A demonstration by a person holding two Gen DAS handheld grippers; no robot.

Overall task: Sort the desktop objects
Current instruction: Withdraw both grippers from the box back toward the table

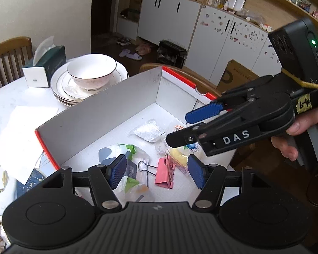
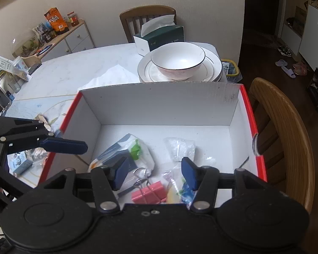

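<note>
both grippers hung above the red-edged cardboard box (image 2: 233, 114), and nothing lay between either pair of fingers. the left gripper (image 1: 156, 174) stood with its fingers apart over the near end of the box; the right gripper (image 2: 153, 172) was likewise open and empty above the box floor.

the sorted things lay inside the box: a pink binder clip (image 1: 164, 174) with wire handles, a crinkled clear plastic packet (image 1: 147, 130) toward the far wall, a white-and-green soft pouch (image 2: 125, 152) on the left of the floor, and a yellow and blue wrapped item (image 2: 181, 192) beside the clip.

the risk, as i judged it, lay in the crowding. the two grippers were close over the same box, so a careless swing could knock one against the other or catch the thin corrugated wall and shove the light box across the smooth desk (image 2: 78, 67). just beyond the far wall of the box stood a glazed white bowl (image 2: 178, 60) on stacked plates (image 2: 212, 69); a pushed box could nudge them. the slippery film packets would also shift easily if brushed.
</note>
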